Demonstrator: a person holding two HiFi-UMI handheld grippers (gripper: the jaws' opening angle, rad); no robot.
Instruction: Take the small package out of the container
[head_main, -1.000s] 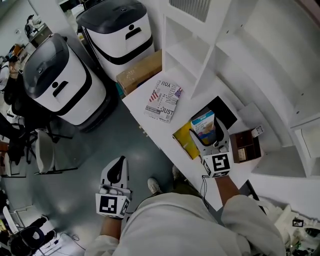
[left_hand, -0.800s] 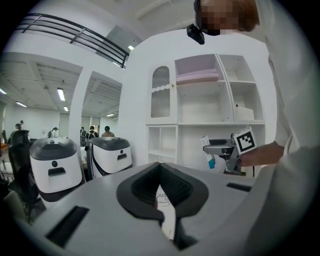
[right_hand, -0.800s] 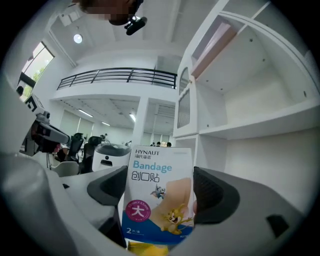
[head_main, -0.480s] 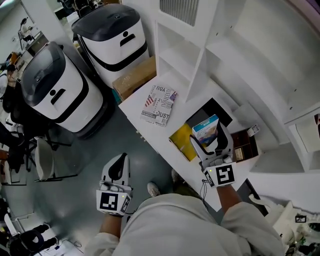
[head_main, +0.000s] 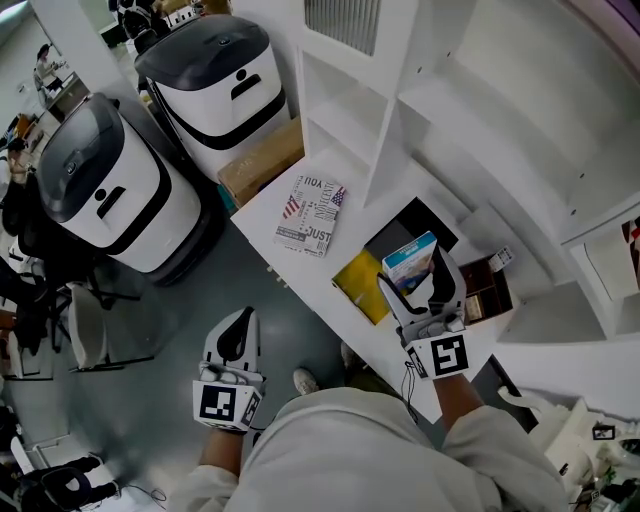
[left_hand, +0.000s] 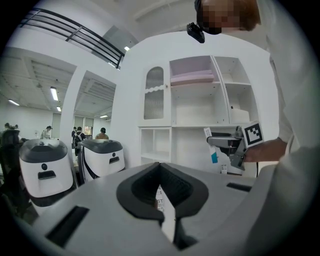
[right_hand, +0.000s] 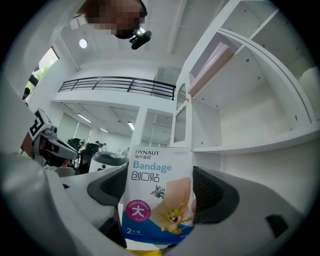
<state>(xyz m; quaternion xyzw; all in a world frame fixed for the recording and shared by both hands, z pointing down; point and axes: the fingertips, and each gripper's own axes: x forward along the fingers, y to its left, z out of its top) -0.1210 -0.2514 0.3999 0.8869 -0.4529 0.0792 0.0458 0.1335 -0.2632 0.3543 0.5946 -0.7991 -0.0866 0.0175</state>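
Note:
My right gripper (head_main: 420, 283) is shut on a small bandage package (head_main: 409, 262), white and blue with a cartoon print. It holds the package upright above the white counter (head_main: 345, 228), just in front of the open black container (head_main: 405, 224). In the right gripper view the package (right_hand: 157, 195) fills the gap between the jaws. My left gripper (head_main: 232, 343) hangs low over the grey floor, left of the counter, shut and empty. From the left gripper view I see the right gripper (left_hand: 227, 148) with the package (left_hand: 212, 148) before the shelves.
A yellow flat item (head_main: 358, 285) lies by the container, a brown wooden box (head_main: 487, 291) to its right, a printed magazine (head_main: 310, 213) further left. White shelving (head_main: 400, 100) rises behind. A cardboard box (head_main: 262, 160) and two white-and-black machines (head_main: 215, 70) (head_main: 100, 185) stand on the floor.
My right gripper has drawn back from the black container toward the person, carrying the bandage package. The left gripper has stayed put.

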